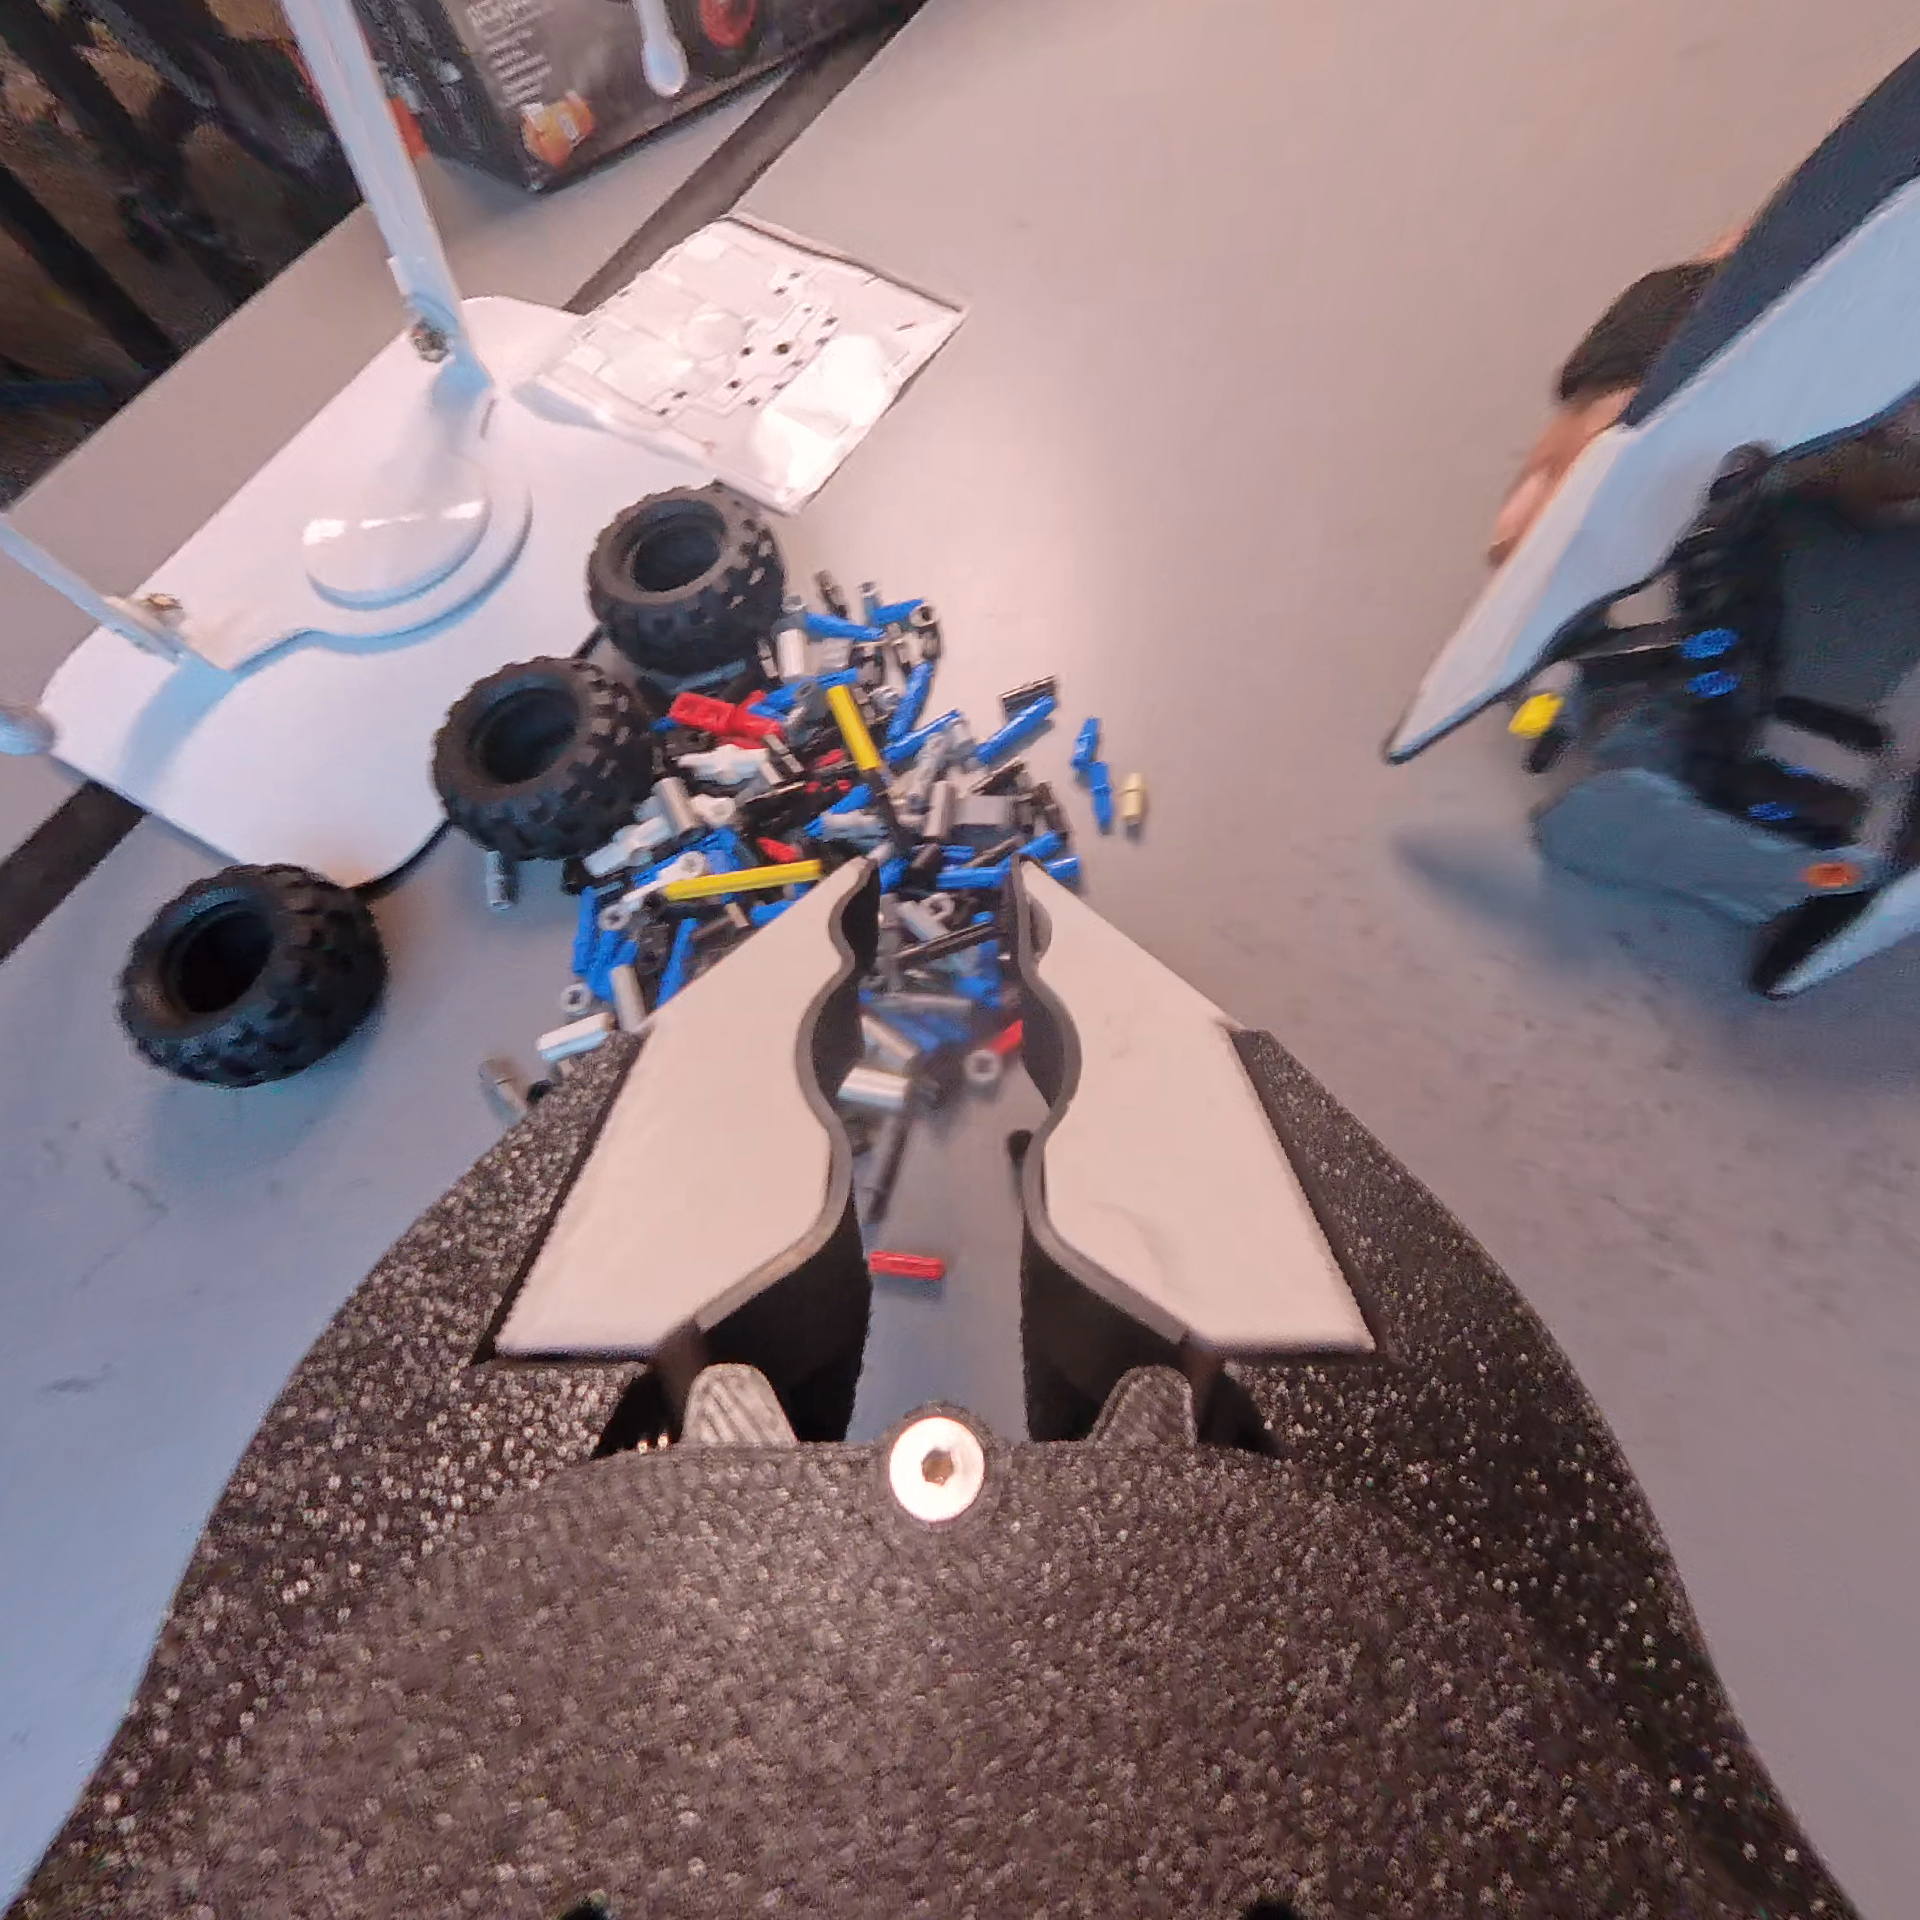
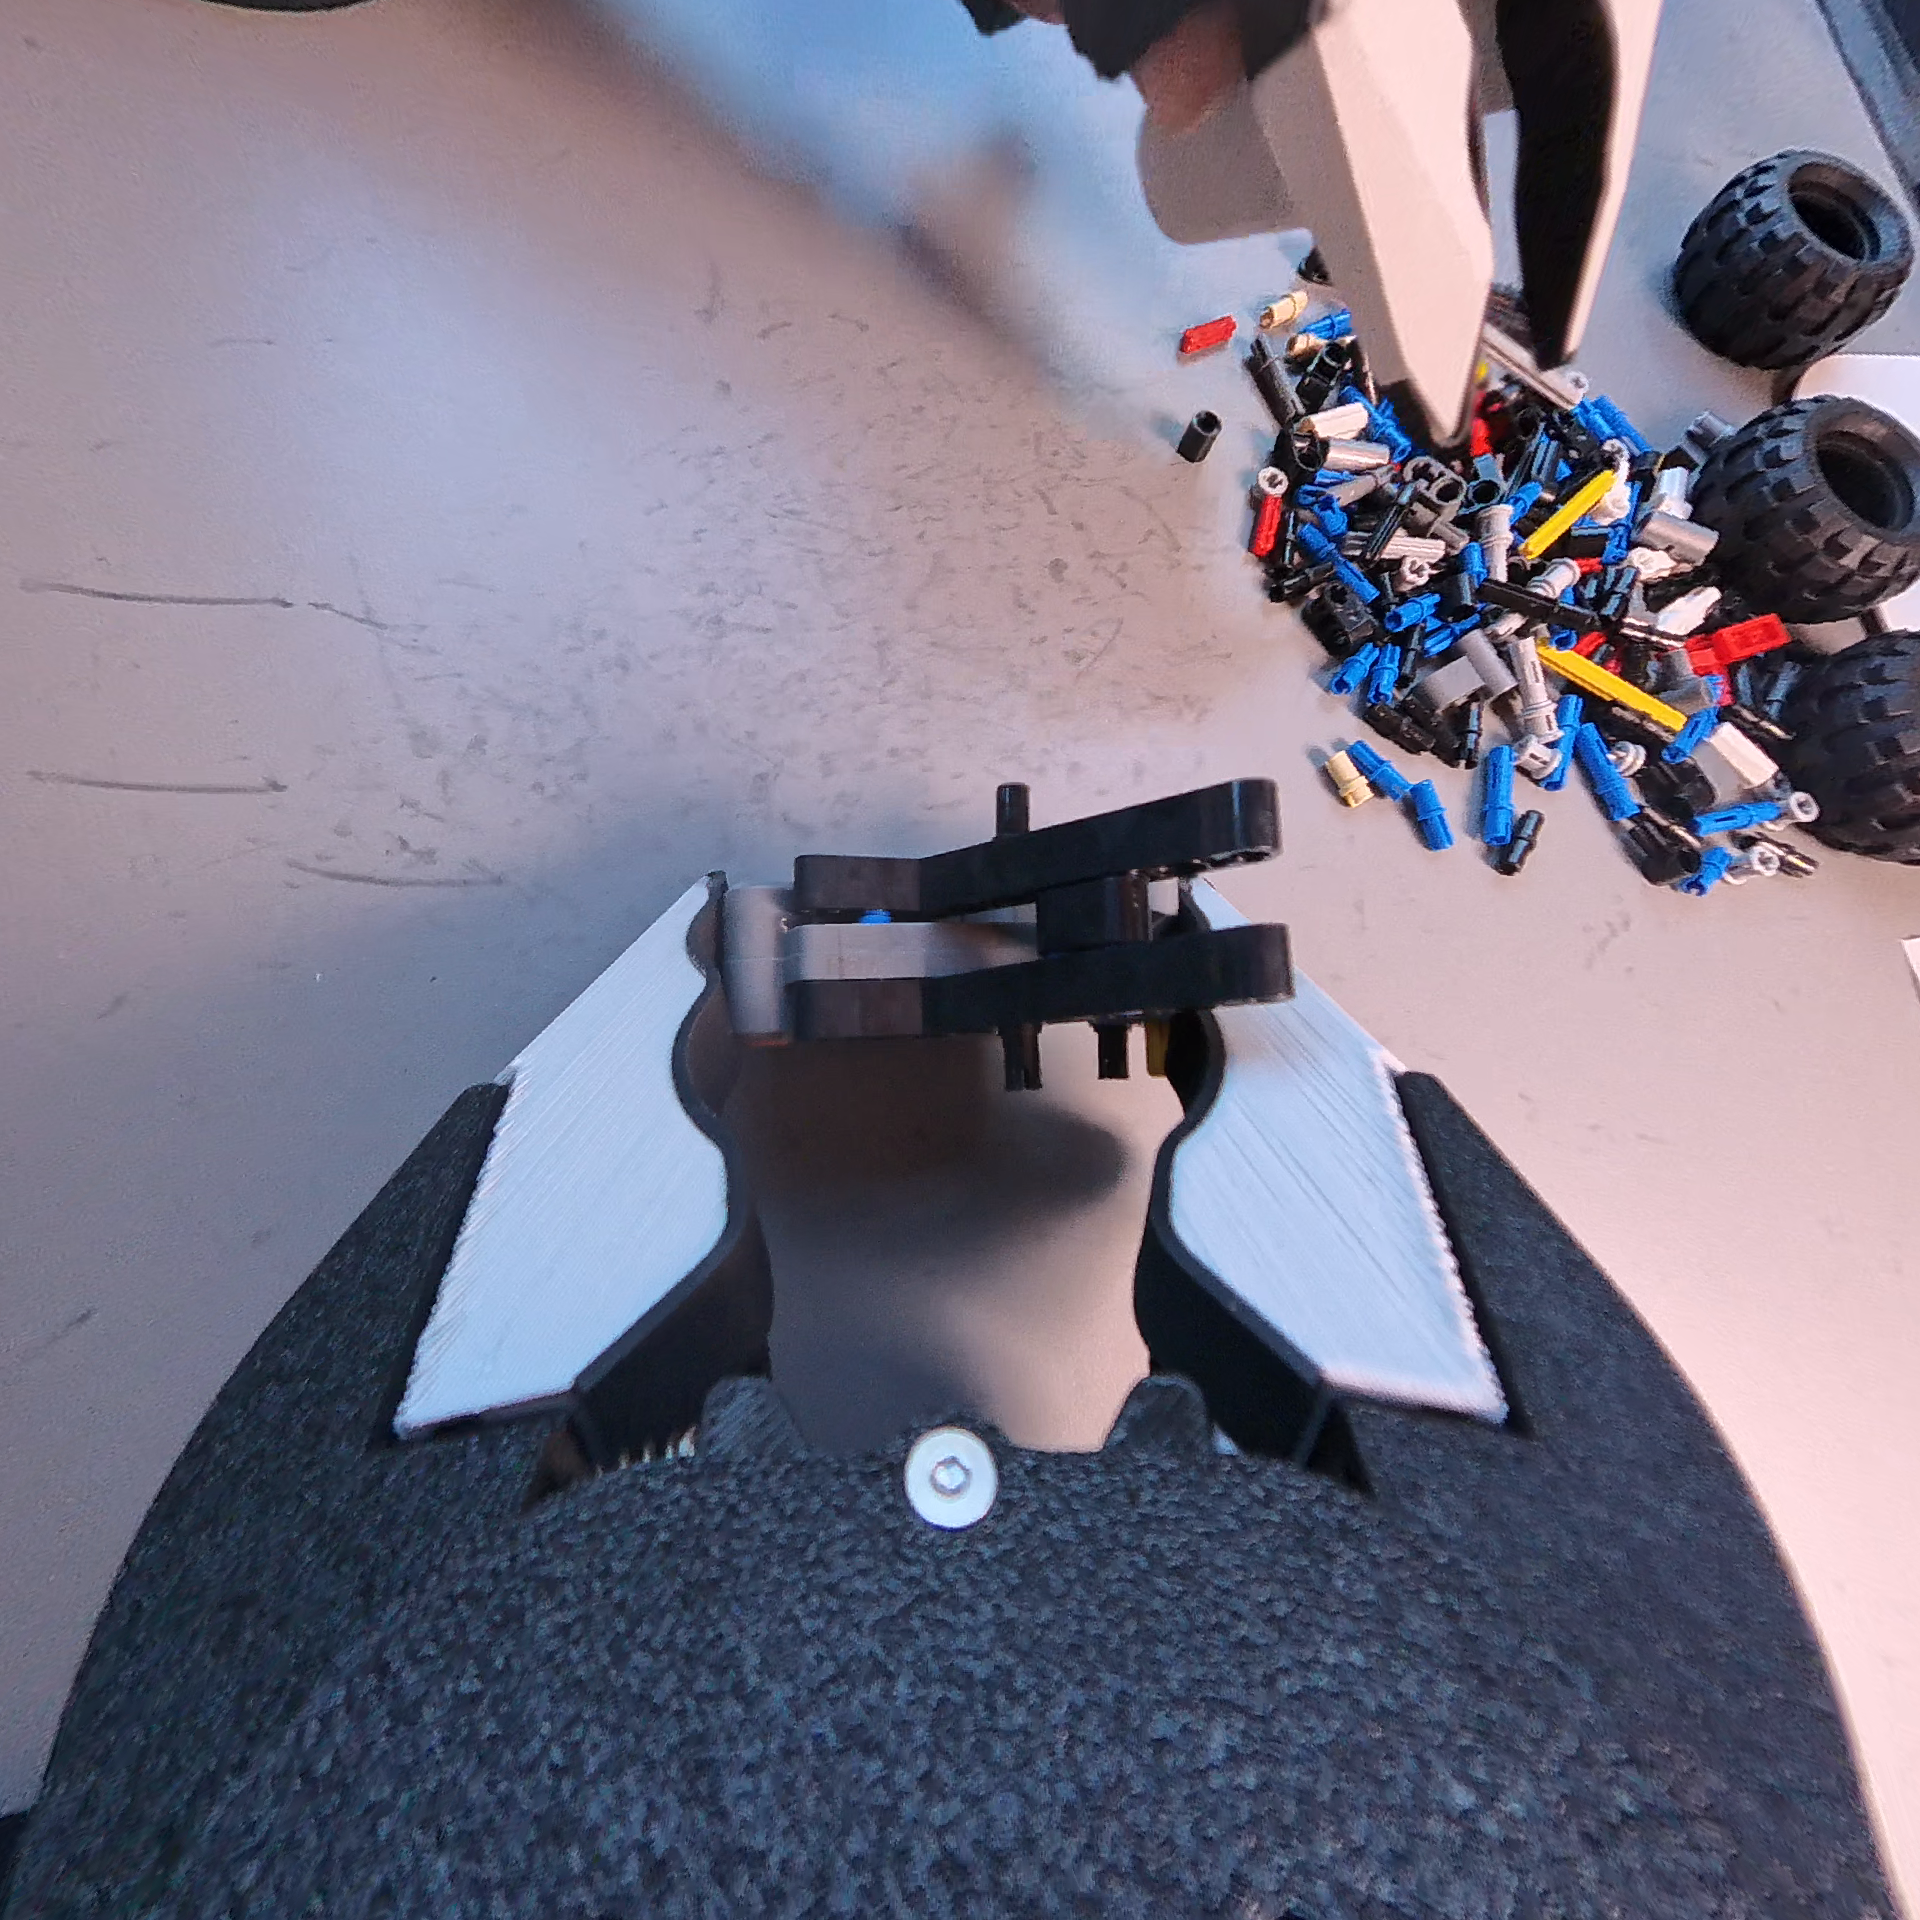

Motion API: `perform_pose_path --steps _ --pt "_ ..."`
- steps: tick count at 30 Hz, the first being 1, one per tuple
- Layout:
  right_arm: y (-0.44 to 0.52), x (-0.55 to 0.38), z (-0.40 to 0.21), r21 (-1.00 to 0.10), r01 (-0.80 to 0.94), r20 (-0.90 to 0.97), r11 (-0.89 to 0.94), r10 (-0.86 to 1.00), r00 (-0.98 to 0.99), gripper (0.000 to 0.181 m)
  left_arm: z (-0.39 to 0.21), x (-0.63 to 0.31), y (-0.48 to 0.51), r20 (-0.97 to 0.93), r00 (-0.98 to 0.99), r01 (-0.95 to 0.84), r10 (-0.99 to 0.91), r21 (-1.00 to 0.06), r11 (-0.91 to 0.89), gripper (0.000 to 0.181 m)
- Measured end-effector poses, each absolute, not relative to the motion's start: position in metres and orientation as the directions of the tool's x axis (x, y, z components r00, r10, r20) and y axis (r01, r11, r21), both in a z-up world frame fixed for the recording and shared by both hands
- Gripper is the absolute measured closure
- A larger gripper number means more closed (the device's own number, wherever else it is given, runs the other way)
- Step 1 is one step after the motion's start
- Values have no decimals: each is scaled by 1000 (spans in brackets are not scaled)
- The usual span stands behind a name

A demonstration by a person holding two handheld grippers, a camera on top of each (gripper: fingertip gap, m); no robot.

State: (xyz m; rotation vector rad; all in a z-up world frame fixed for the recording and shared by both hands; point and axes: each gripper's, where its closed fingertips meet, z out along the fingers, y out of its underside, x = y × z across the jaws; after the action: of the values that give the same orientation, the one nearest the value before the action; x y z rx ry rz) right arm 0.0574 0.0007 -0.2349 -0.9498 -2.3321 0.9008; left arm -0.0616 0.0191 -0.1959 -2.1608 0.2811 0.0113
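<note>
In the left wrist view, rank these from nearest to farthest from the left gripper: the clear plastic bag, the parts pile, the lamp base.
1. Parts pile: right at the left gripper tips.
2. Lamp base: farther, up-left.
3. Clear plastic bag: farthest, beyond the pile.

Blue, black, grey, yellow, red pieces [image 1: 831, 810]; 3 black knobbly tyres [image 1: 686, 582].

So the heap of small plastic pins and axles [image 1: 831, 810] sits mid-table [image 1: 1299, 364], with three knobby rubber tyres [image 1: 540, 756] along its left edge. Behind those is a flat lamp base [image 1: 312, 665], and a clear plastic bag [image 1: 748, 353] lies further back. One loose pin [image 1: 904, 1264] lies nearer, apart from the heap.
</note>
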Motion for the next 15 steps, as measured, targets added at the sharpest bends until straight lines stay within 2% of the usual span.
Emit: perform_pose_path --steps 4,6,10,12,15 --pt "-4 56 -234 -723 425 167 545 735 -658 98 -177 10 6 163 900 -72 -404 -859 -508 160" --pt "-7 56 -234 -723 420 164 548 727 -666 99 -177 40 -2 240 836 -58 -493 -855 -515 161" --pt "-11 57 -233 -723 415 163 553 720 -675 99 -195 65 -7 279 788 -104 -549 -818 -566 163" --pt "-12 57 -234 -721 413 163 556 716 -679 99 -199 68 -6 271 785 -118 -557 -817 -564 173" --pt "-12 58 -234 -719 415 162 558 716 -679 99 -195 73 -5 263 775 -123 -574 -829 -545 177"
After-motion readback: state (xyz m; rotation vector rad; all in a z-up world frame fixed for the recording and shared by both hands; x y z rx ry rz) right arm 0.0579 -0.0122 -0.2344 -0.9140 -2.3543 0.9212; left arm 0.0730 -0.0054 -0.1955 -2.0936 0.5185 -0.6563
